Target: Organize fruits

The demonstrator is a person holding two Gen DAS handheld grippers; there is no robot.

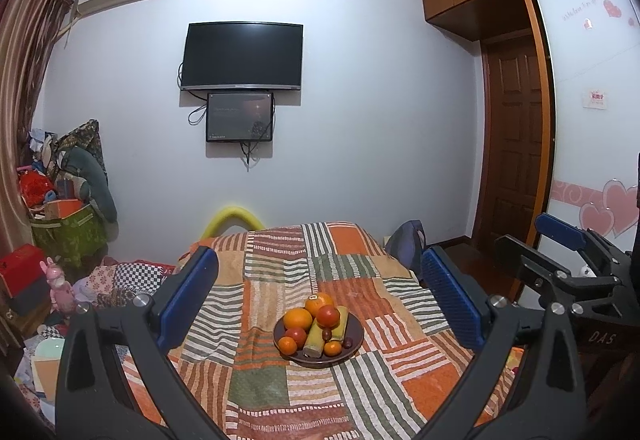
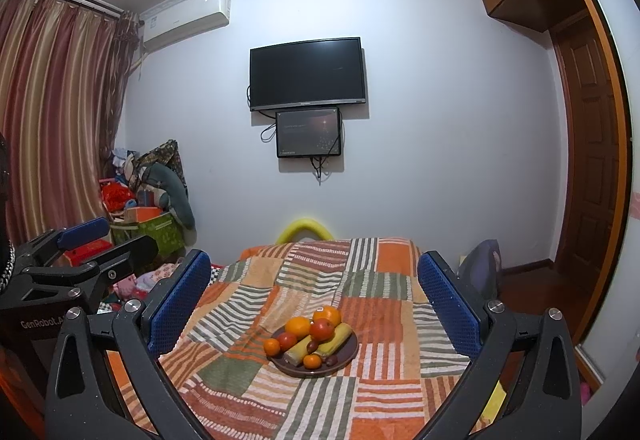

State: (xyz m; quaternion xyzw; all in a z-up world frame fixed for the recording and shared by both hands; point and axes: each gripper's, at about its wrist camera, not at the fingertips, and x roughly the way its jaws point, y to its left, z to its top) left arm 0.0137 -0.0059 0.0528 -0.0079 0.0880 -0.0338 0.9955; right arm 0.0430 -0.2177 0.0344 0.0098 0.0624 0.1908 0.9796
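A dark round plate (image 1: 357, 336) (image 2: 352, 354) sits on the patchwork blanket, piled with fruit. It holds two oranges (image 1: 298, 318) (image 2: 297, 326), red round fruits (image 1: 328, 316) (image 2: 322, 328), small mandarins (image 1: 288, 345) (image 2: 272, 346), two yellow-green cob-like pieces (image 1: 314, 338) (image 2: 298, 352) and small dark fruits (image 1: 348, 342). My left gripper (image 1: 318, 260) is open and held above and short of the plate, nothing between its blue pads. My right gripper (image 2: 314, 260) is likewise open and empty, level with it. Each shows at the edge of the other's view: right gripper (image 1: 532, 240), left gripper (image 2: 112, 240).
The blanket (image 1: 280, 272) covers a bed. A TV (image 1: 242, 55) and a small screen (image 1: 240, 116) hang on the far wall. Piled boxes and bags (image 1: 64, 215) stand at the left, with a wardrobe (image 1: 588, 119), a door (image 1: 516, 143) and a bag (image 1: 406, 240) at the right.
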